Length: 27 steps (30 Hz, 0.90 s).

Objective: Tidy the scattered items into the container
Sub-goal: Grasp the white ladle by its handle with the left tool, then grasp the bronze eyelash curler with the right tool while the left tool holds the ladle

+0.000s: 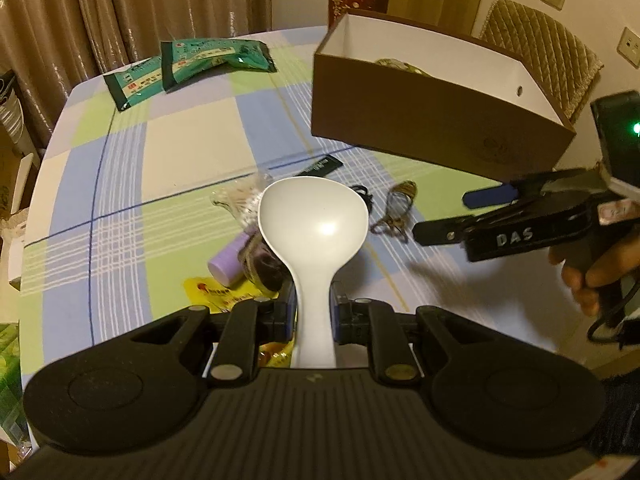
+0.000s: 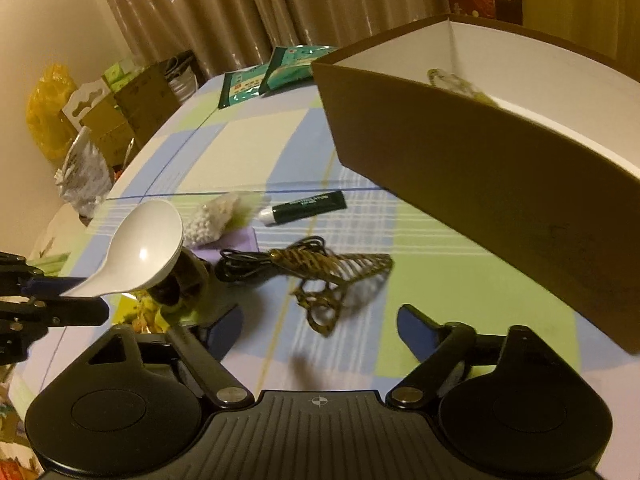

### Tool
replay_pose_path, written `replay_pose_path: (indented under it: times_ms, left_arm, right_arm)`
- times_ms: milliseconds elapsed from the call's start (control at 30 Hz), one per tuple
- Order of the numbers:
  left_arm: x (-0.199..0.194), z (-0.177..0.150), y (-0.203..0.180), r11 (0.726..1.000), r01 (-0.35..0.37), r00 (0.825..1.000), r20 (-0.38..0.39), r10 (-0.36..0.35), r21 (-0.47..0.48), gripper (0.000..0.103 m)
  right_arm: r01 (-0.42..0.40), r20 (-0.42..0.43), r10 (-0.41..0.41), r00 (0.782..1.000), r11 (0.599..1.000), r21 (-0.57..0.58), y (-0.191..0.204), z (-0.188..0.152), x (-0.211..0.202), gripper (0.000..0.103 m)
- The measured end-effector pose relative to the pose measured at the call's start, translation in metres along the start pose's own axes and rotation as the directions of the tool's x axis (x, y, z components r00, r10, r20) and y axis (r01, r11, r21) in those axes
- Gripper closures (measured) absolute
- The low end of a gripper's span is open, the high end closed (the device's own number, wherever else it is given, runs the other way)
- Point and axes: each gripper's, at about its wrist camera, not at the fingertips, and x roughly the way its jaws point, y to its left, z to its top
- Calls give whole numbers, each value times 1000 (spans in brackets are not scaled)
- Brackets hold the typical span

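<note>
My left gripper (image 1: 313,304) is shut on the handle of a white spoon (image 1: 314,216), held above the checked tablecloth; the spoon (image 2: 148,248) also shows at the left of the right wrist view. My right gripper (image 2: 320,320) stands open low over the cloth, with a gold hair clip (image 2: 336,280) lying just ahead between its fingers, untouched. A brown box (image 2: 480,160) with a white inside stands to the right, something golden lying in it. A dark green tube (image 2: 308,206), a black cable (image 2: 248,266), a bag of white beads (image 2: 216,220) and a purple bottle (image 1: 228,264) lie scattered.
Two green packets (image 1: 192,64) lie at the table's far side. A yellow packet (image 1: 216,292) sits under the left gripper. A padded chair (image 1: 536,48) stands behind the box. Cardboard boxes (image 2: 120,120) and a yellow bag (image 2: 48,108) crowd the floor beyond the table's left edge.
</note>
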Motion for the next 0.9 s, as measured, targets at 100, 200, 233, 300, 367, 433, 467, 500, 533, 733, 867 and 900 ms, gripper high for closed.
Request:
replay_pose_path:
  times_ms: [100,200,233,300,367,433,467,500,533,733,867,900]
  left_arm:
    - [1,4,7,1000,-5,1000,3,5,-2,90]
    - [4,6,14,1000,-15,1000,-1,15,-2,90]
    - [5,7,16,1000,-18,1000,-3,18,-2,90]
    - [7,9,20,1000,-20,1000,-2,20,-5,90]
    - [10,12,24,1000,-23,1000,-1,23,-8,90]
    - [12,15,28,1000,-26,1000,1,26,-11,90]
    - [13,17,31,1000,-28,1000,2,28,-11,90]
    - [14,19,32,999,-31,1000,5,31,-11,90]
    - [15,20,34,999,-32,999,7,33,-10,90]
    - [19,26,37,1000,-28,1000,15,28,-6,90]
    - [20,26,38,1000,-24,1000,12,25,-9,90]
    - [20,26,38,1000,-24,1000,11,24,-13,90]
  right_arm:
    - [23,-1,-23,1000,999,25,3,2,12,40]
    - [39,0,-39,999,998,46,3,3,19,44]
    - [42,-2,-42,999,998,49,3,4,21,45]
    - [50,-1,-50,999,997,51,3,4,23,46]
    - [60,-2,-60,998,997,52,4,5,26,47]
    - [73,0,-73,997,996,48,6,7,29,47]
    - [87,0,-87,996,995,39,8,7,31,47]
    - [95,2,-96,995,995,34,9,8,33,47]
    - [102,5,-102,995,994,33,9,9,35,48]
    - [124,-5,-124,992,992,3,2,12,34,68]
    - [133,-28,-132,991,991,27,-12,13,27,69]
    - [128,-28,-127,992,991,30,-15,13,26,69]
